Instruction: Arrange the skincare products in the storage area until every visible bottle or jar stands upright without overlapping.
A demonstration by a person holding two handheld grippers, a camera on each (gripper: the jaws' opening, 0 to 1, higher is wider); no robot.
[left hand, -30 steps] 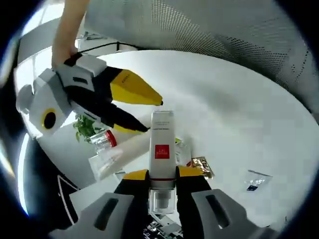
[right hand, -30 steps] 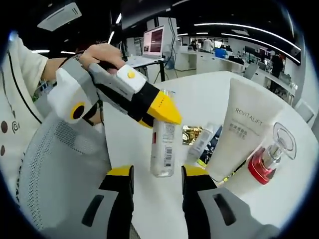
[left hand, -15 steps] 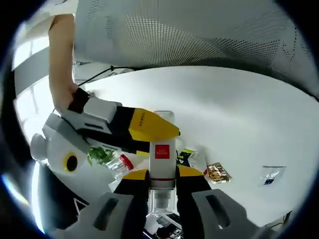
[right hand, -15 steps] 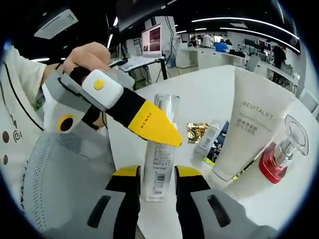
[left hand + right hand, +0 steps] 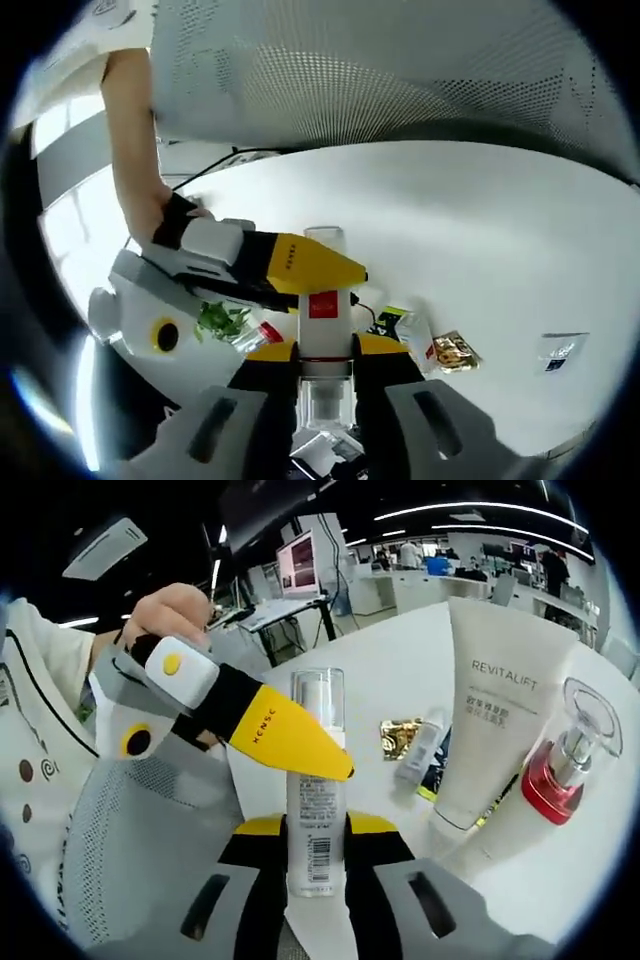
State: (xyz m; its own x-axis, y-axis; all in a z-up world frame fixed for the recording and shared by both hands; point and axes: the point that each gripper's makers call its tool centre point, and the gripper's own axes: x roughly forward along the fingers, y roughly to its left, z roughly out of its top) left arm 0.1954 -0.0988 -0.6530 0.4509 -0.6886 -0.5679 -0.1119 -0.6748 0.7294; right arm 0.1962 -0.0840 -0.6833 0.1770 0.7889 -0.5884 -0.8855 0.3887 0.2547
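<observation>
Left gripper (image 5: 325,352): yellow-tipped jaws closed on the slim white pump bottle with a red square label and clear cap (image 5: 322,300), gripped low on its body, at 6 o'clock in the left gripper view; clear cap end lies nearest the camera.
Right gripper (image 5: 316,828): jaws pressed against the same bottle (image 5: 315,810) from both sides, barcode label facing the camera, at 6 o'clock in the right gripper view. Both grippers hold it at once.
Other gripper, each view: the right gripper crosses the left gripper view from 9 o'clock, its yellow jaw overlapping the bottle. In the right gripper view the left gripper comes in from 10 o'clock.
Round white table (image 5: 480,260): bottle held above it.
White squeeze tube printed REVITALIFT (image 5: 495,715): at 2 o'clock in the right gripper view, standing cap down.
Clear glass bottle with red liquid and round clear stopper (image 5: 560,770): just beside the tube, at 3 o'clock.
Gold foil sachet (image 5: 400,737): flat on the table beyond the held bottle.
Small white tube (image 5: 420,750): lying beside the sachet.
</observation>
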